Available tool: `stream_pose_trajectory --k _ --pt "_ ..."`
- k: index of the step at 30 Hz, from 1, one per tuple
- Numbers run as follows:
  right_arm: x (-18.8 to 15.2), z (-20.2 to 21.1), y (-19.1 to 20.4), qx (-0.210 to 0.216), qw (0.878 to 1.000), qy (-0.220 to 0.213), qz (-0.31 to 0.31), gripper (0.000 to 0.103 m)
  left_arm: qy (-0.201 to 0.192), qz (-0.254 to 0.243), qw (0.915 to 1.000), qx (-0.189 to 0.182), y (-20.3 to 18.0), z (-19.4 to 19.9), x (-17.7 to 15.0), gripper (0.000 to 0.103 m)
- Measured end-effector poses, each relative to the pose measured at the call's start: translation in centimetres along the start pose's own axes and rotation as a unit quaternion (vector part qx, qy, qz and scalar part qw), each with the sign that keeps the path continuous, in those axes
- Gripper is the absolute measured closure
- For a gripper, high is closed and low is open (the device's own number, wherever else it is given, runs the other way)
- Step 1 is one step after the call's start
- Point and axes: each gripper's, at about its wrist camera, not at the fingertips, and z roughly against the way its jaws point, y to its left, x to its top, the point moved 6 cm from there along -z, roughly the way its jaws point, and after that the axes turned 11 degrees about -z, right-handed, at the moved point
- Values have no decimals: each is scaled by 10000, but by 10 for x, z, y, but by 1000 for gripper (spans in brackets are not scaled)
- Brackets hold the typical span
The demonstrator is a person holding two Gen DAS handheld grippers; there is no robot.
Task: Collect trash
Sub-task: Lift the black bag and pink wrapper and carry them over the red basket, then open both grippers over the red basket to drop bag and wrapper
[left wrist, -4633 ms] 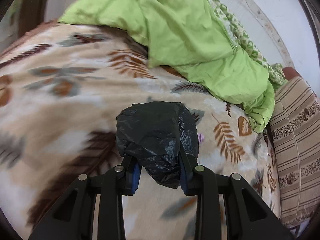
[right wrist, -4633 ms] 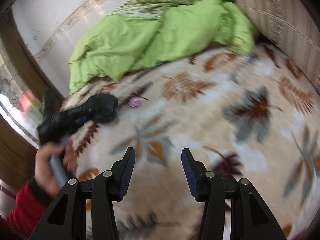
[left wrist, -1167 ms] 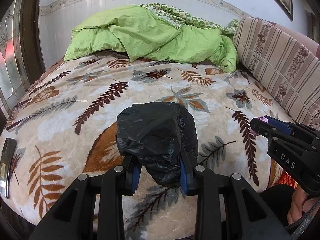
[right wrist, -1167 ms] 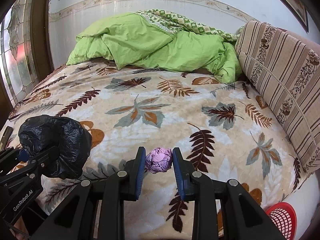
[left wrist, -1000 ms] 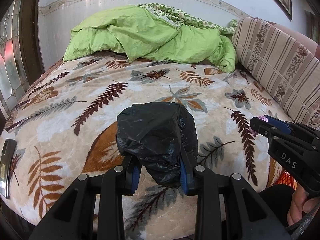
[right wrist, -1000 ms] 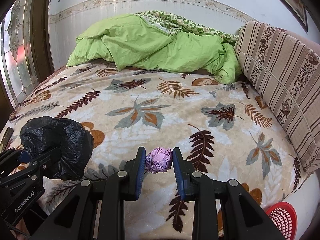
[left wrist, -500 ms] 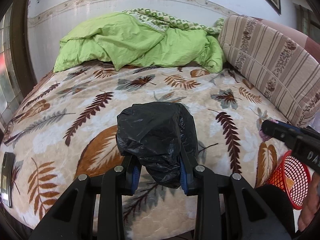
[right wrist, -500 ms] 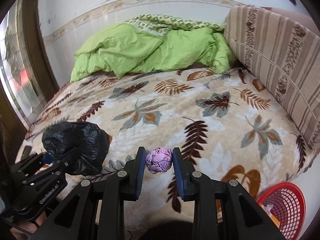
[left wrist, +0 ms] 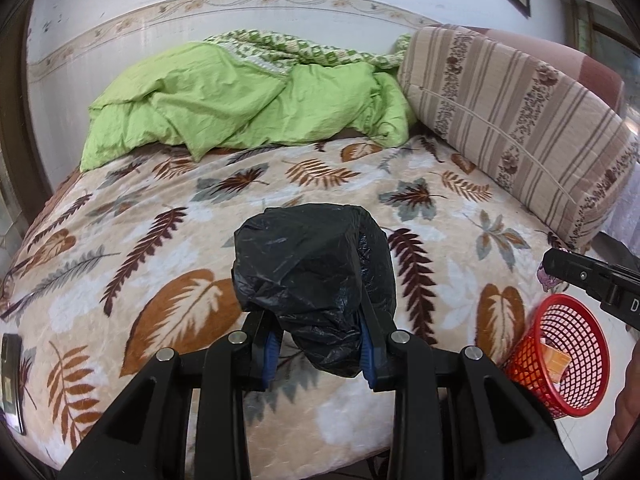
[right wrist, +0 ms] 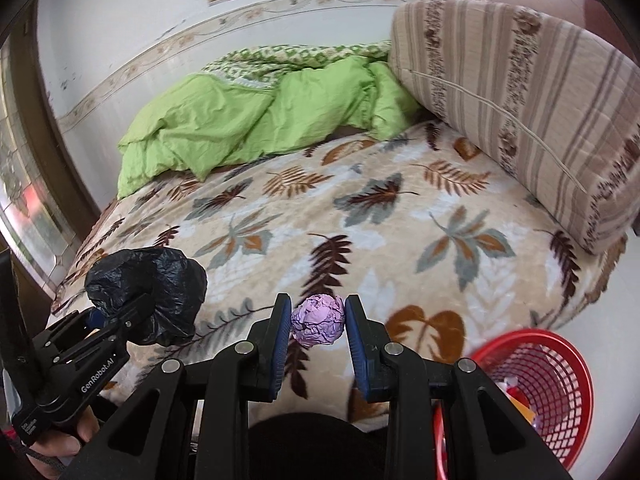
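Here the left tongs [left wrist: 318,346] are clamped on a crumpled black plastic bag [left wrist: 316,280], whose bulk swells up over both blue pads and hides their tips. They reach level and forward over the near edge of the bed [left wrist: 168,240], the bag held in the air above the leaf-print blanket. The right tongs [right wrist: 318,334] are closed on a crumpled purple paper ball [right wrist: 319,325], pinched squarely between the blue pads and likewise held clear of the bed's near edge. In the right wrist view the left tongs show at the lower left, angled up toward the bed, with the person's left hand [right wrist: 60,444] wrapped round the handle and mostly cut off by the frame. In the left wrist view the right tongs enter from the right edge, only one black finger showing and a sliver of purple beneath it.

A red mesh basket [right wrist: 536,396] stands on the floor just beside the bed's near right corner, below and right of the paper ball; it holds a few scraps, perhaps paper, too small to identify. At the far end of the bed lies a rumpled green quilt [left wrist: 240,108], and along its right side leans a striped cushion [left wrist: 516,128]. A dark flat object [left wrist: 10,380] lies at the bed's near left edge, half cut off.
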Motion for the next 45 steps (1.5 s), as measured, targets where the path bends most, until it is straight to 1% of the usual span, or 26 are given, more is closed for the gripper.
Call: stream_pose_trajectory --k 14,17,20,24,27,31,33,35,37,38,40,41,42,43,45 --pt "7 39 -57 -304 9978 -268 -519 74 -121 -452 9981 -406 -54 4 20 72" --pt "7 46 -71 -385 9967 -298 -648 74 -136 -566 9967 -572 -69 4 25 72" --pt "6 55 -88 -492 9951 -341 -789 74 -132 -713 9937 -856 -89 5 30 72" --pt "5 69 -115 -634 9917 -379 -1051 74 -119 -1015 9855 -1356 -122 9 40 72" --pt "3 79 -134 -775 9886 -424 -1220 74 12 -1278 9741 -1865 -154 9 44 71" --pt "-2 91 -166 -955 9827 -461 -1518 74 296 -1547 9556 -2491 -198 4 43 71" --pt "-6 97 -183 -1077 9790 -478 -1663 74 512 -1636 9435 -2834 -220 0 39 71" --pt "-9 100 -197 -1153 9762 -459 -1781 74 679 -1683 9345 -3063 -239 -3 34 71" --pt "-12 102 -208 -1231 9735 -444 -1874 73 805 -1786 9270 -3200 -257 -8 28 70" --pt "-14 103 -212 -1267 9725 -433 -1903 73 848 -1849 9248 -3214 -264 -9 26 68" --pt "-17 103 -219 -1326 9710 -413 -1948 72 956 -1928 9228 -3196 -275 -16 21 52" --pt "-20 102 -223 -1338 9703 -368 -1981 70 991 -1908 9229 -3193 -277 -18 19 49" --pt "-22 101 -226 -1358 9695 -337 -2014 64 1039 -1859 9231 -3203 -279 -21 18 46" --pt "-24 100 -230 -1390 9681 -321 -2063 57 1079 -1817 9231 -3212 -280 -23 17 46" --pt "-27 101 -233 -1418 9663 -317 -2126 56 1122 -1733 9235 -3232 -277 -23 17 45"
